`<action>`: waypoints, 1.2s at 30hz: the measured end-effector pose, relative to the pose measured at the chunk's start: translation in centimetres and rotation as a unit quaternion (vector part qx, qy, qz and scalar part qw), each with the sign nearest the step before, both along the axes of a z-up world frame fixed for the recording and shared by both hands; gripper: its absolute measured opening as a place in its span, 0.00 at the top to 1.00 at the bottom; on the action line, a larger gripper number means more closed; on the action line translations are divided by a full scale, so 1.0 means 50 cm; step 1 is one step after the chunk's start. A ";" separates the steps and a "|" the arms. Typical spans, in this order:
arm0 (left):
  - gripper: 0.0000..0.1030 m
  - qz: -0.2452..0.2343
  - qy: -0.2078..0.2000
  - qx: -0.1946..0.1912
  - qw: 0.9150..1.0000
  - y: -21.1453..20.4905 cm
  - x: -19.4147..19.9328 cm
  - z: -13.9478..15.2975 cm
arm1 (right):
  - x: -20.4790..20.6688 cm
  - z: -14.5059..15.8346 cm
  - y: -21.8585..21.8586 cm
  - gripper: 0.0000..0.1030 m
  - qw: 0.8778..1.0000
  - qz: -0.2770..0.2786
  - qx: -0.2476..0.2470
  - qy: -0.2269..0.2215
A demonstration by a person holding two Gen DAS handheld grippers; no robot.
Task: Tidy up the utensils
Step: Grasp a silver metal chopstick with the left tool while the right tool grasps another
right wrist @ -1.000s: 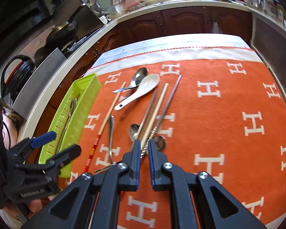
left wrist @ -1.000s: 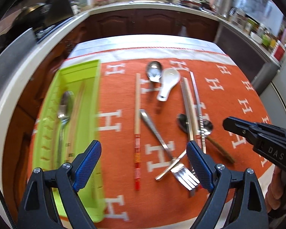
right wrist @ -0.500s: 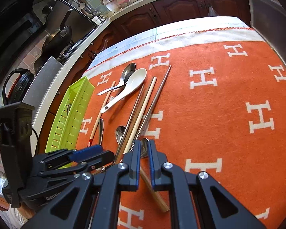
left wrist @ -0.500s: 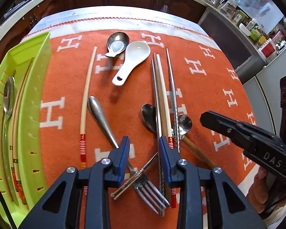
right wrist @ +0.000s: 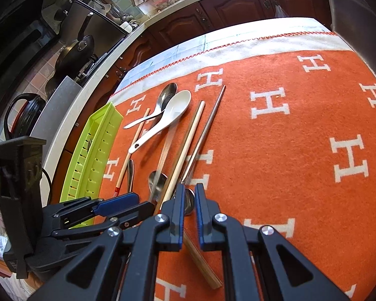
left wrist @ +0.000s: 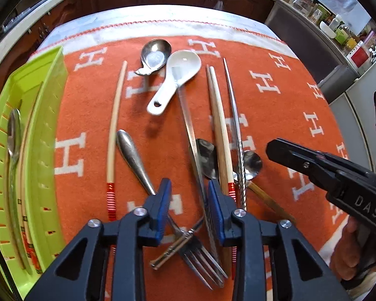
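A lime green tray (left wrist: 45,100) at the left holds a steel spoon (left wrist: 13,135) and a chopstick. Loose on the orange cloth (left wrist: 288,95) lie a white ceramic spoon (left wrist: 178,75), a steel spoon (left wrist: 155,55), a red-banded wooden chopstick (left wrist: 114,125), a fork (left wrist: 198,258), a flat steel chopstick (left wrist: 190,130), a second wooden chopstick (left wrist: 219,125) and a twisted steel one (left wrist: 234,115). My left gripper (left wrist: 190,198) hovers over the fork's neck and the flat chopstick, jaws narrowed but apart, gripping nothing. My right gripper (right wrist: 188,198), shut and empty, sits above a small spoon bowl (left wrist: 252,161).
A kitchen counter with dark cabinets wraps around the table. Pans (right wrist: 75,52) stand on the stove to the left, and jars (left wrist: 338,25) line the counter at the right. The cloth's white stitched border (right wrist: 263,42) marks the far edge. A hand (left wrist: 348,250) holds the right gripper.
My left gripper's jaws came in from wide to a narrow gap while it dropped forward over the fork and chopsticks. The right gripper sank a little toward the small spoon, still shut.
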State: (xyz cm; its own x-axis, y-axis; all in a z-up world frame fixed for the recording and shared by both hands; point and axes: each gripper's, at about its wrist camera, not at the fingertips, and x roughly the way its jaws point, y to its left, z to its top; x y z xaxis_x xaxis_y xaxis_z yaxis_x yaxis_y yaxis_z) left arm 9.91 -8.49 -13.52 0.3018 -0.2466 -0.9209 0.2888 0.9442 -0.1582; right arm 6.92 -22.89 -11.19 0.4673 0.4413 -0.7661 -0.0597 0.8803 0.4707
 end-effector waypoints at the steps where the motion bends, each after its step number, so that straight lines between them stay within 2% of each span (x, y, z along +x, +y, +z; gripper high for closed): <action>1: 0.72 -0.001 0.000 0.001 1.000 -0.001 -0.001 0.000 | -0.001 0.001 0.001 0.91 1.000 0.000 0.000 -0.001; 6: 0.72 -0.005 -0.005 0.007 1.000 -0.006 -0.003 -0.001 | 0.008 -0.002 0.002 0.91 1.000 -0.002 0.001 0.003; 11: 0.72 -0.010 -0.028 0.026 0.999 -0.018 -0.014 0.000 | 0.034 -0.019 -0.005 0.91 0.999 -0.018 0.031 0.022; 12: 0.75 -0.012 -0.034 0.030 0.999 -0.021 -0.017 0.000 | 0.038 -0.022 -0.004 0.91 0.999 -0.020 0.033 0.025; 13: 0.83 -0.016 -0.041 0.035 0.998 -0.025 -0.020 0.000 | 0.044 -0.026 -0.002 0.91 0.999 -0.022 0.036 0.029; 14: 0.87 -0.019 -0.047 0.038 0.998 -0.028 -0.022 -0.001 | 0.050 -0.030 -0.002 0.91 0.998 -0.023 0.041 0.032; 24: 0.93 -0.004 -0.040 -0.011 0.999 -0.005 -0.015 -0.001 | 0.077 -0.049 0.018 0.86 0.997 -0.028 0.055 0.046; 36: 0.96 -0.004 -0.033 -0.031 0.999 0.002 -0.025 -0.001 | 0.084 -0.061 0.022 0.86 0.994 -0.033 0.092 0.057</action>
